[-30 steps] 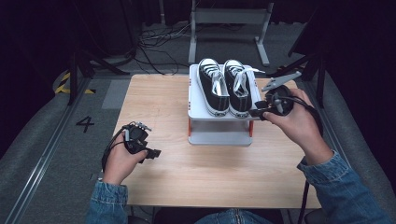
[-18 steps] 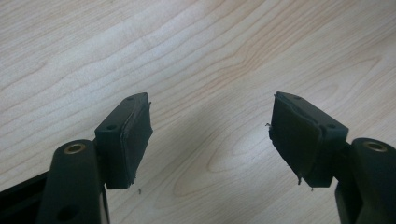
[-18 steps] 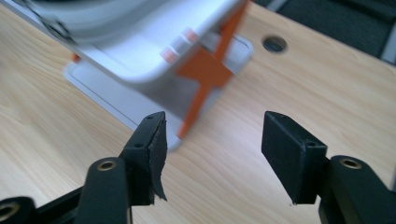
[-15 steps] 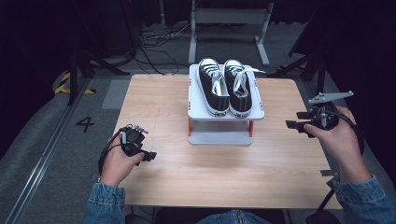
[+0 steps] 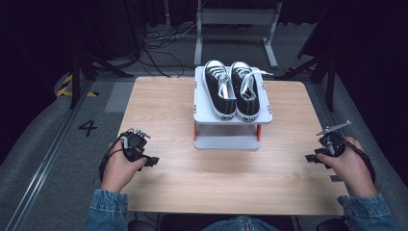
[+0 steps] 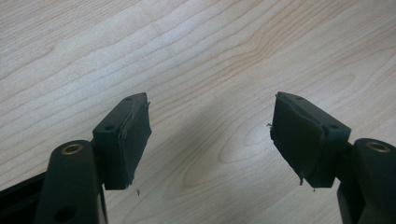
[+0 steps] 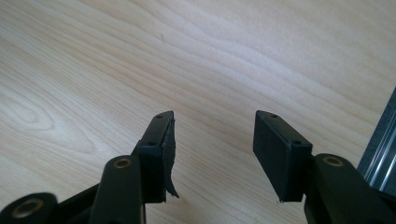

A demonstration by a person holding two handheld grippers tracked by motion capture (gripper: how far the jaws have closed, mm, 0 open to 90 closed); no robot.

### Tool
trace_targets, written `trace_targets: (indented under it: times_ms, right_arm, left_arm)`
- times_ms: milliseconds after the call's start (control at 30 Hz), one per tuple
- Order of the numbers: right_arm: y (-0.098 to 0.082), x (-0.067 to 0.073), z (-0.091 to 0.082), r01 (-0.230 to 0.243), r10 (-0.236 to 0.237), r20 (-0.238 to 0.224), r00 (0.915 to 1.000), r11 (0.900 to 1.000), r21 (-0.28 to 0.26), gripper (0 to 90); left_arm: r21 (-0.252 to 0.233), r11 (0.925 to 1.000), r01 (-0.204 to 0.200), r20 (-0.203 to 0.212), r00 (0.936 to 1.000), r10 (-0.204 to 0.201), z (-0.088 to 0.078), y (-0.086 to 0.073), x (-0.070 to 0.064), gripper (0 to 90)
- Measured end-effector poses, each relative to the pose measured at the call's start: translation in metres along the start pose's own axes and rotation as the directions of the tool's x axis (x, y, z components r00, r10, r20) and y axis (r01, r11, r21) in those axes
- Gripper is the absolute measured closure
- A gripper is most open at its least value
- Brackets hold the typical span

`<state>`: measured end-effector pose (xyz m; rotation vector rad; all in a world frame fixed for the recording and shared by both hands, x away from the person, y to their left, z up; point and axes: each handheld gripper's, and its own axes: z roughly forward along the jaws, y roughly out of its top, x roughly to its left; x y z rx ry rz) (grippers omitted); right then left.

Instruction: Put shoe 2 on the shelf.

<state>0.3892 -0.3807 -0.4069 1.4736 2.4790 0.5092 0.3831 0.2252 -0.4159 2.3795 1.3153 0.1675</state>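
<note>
While both pairs of jaws stand apart and empty over the wooden table [image 5: 168, 187], left gripper [image 5: 150, 161] near its left edge and right gripper [image 5: 311, 158] at its right, a pair of black sneakers [image 5: 232, 89] sits side by side on the white two-tier shoe rack [image 5: 233, 119].

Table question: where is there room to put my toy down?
The wooden table is bare left of the white shoe rack, right of it, and along the near strip between the left tool and the right tool. The crowded spot is the rack's top, taken by two black sneakers.
</note>
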Motion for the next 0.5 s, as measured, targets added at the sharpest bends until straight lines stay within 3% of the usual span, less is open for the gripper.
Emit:
trace_targets:
  times_ms: [100,267,400,500]
  right_arm:
    - [-0.002,-0.002,0.011,-0.003,0.002,0.011,0.9999,0.998,0.059,46.2]
    - [-0.005,-0.002,0.025,0.007,-0.008,0.011,0.9999,0.996,0.088,43.7]
    - [-0.006,-0.005,0.031,0.01,-0.01,0.007,0.9999,0.999,0.034,39.7]
    - [-0.006,-0.006,0.034,0.02,-0.02,0.002,0.9998,0.999,-0.039,37.8]
  left_arm:
    - [0.012,0.9999,-0.004,-0.005,1.0,0.005,0.002,0.0,0.0,28.7]
    - [0.013,0.9999,-0.006,-0.008,1.0,0.006,0.004,0.001,-0.001,28.6]
    - [0.015,0.9999,-0.008,-0.007,0.9999,0.008,0.006,-0.001,-0.002,28.3]
    - [0.008,1.0,0.0,-0.012,0.9999,0.0,0.006,-0.003,-0.001,27.5]
